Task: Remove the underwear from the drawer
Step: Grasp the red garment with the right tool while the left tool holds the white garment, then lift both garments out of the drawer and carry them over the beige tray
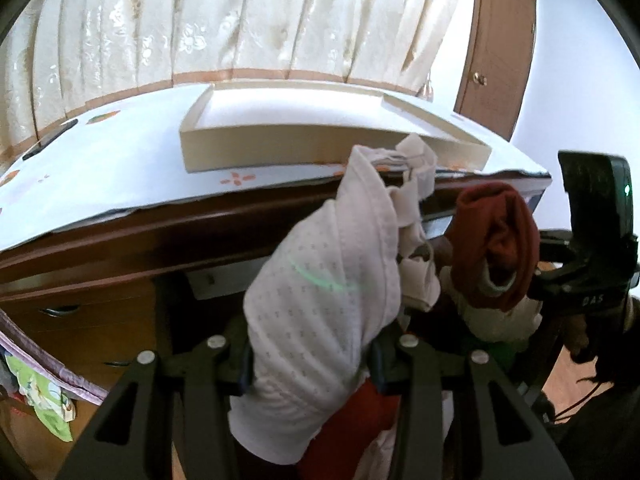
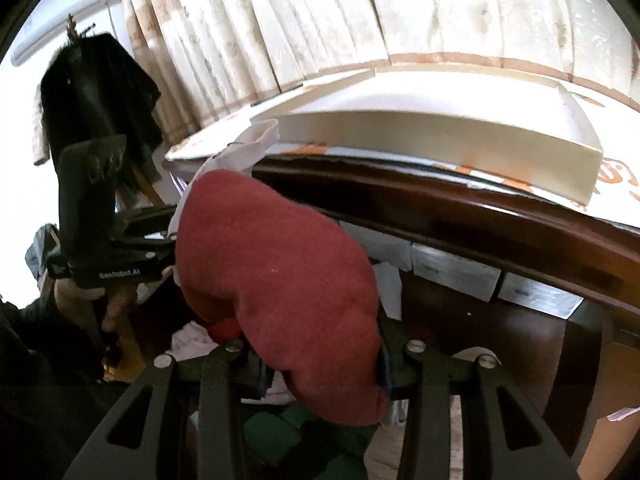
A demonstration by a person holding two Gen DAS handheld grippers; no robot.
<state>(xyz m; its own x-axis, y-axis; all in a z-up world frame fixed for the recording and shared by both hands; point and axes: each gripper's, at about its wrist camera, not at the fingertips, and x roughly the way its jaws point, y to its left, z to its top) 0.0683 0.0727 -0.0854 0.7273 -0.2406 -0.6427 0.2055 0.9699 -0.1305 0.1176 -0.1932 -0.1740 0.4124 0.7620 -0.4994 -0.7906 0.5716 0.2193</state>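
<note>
Now the lift-out step: left gripper [image 1: 310, 360] clamps a white dotted underwear [image 1: 320, 312], right gripper [image 2: 320, 364] a red underwear [image 2: 276, 256] — both bundles held up before the desk edge [image 1: 160, 228]. Next, probably, carry them to the shallow box [image 1: 280, 148] — without snagging.

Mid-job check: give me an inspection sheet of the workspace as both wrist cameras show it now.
Surface: wooden dresser top under a flowered sheet, with a shallow cream tray on it.
Job's things: pale dotted underwear and dark red underwear, both lifted near the dresser edge.
Clutter: white and green cloth below.
Grippers: left gripper shut on the pale piece; right gripper shut on the red piece.
Cables: nothing seen.
Surroundings: cream curtain, brown door, dark coat on a stand.
</note>
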